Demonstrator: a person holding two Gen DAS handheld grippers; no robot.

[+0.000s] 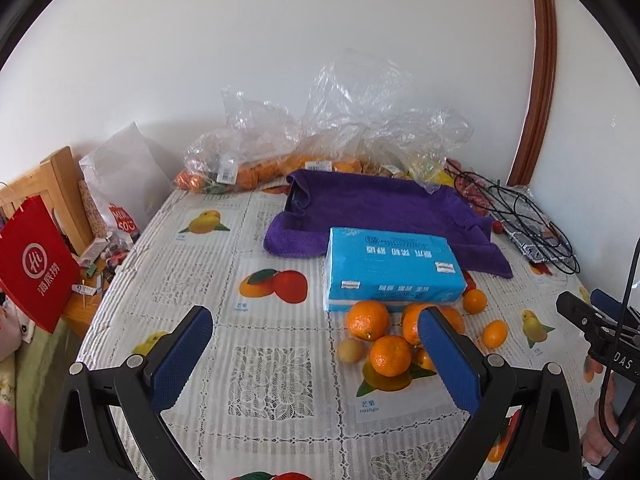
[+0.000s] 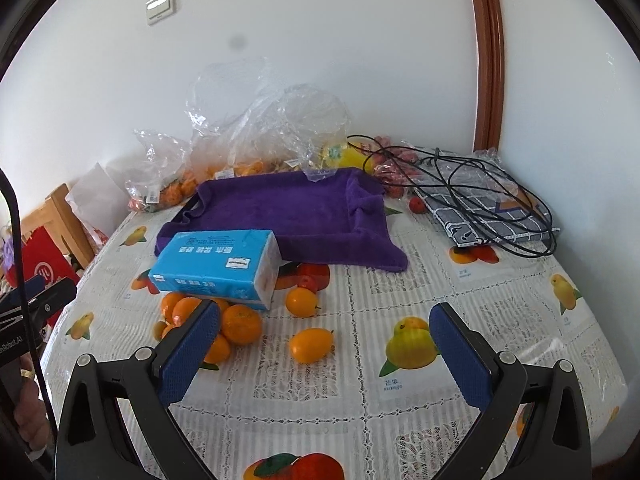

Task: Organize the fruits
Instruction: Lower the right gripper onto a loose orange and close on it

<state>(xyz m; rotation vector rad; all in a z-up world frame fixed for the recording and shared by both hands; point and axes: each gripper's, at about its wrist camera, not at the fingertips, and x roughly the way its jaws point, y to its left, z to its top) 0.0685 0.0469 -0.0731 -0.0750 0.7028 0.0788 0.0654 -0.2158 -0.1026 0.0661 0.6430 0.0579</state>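
Several loose oranges [image 1: 368,319] lie on the table in front of a blue tissue pack [image 1: 390,270], with a pale round fruit [image 1: 351,351] beside them and small kumquats [image 1: 495,333] to the right. In the right wrist view the oranges [image 2: 241,323] sit left of centre and two kumquats [image 2: 311,344] lie apart. A purple towel over a tray [image 2: 296,212] lies behind. My left gripper [image 1: 316,332] is open and empty, just left of the pile. My right gripper [image 2: 326,330] is open and empty, with a kumquat between the fingers' line.
Clear plastic bags of fruit [image 1: 256,168] stand along the back wall. A black cable on a checked cloth [image 2: 492,208] lies at the back right. A red paper bag [image 1: 34,268] and wooden chair are off the table's left edge. The tablecloth [image 2: 400,280] has printed fruit pictures.
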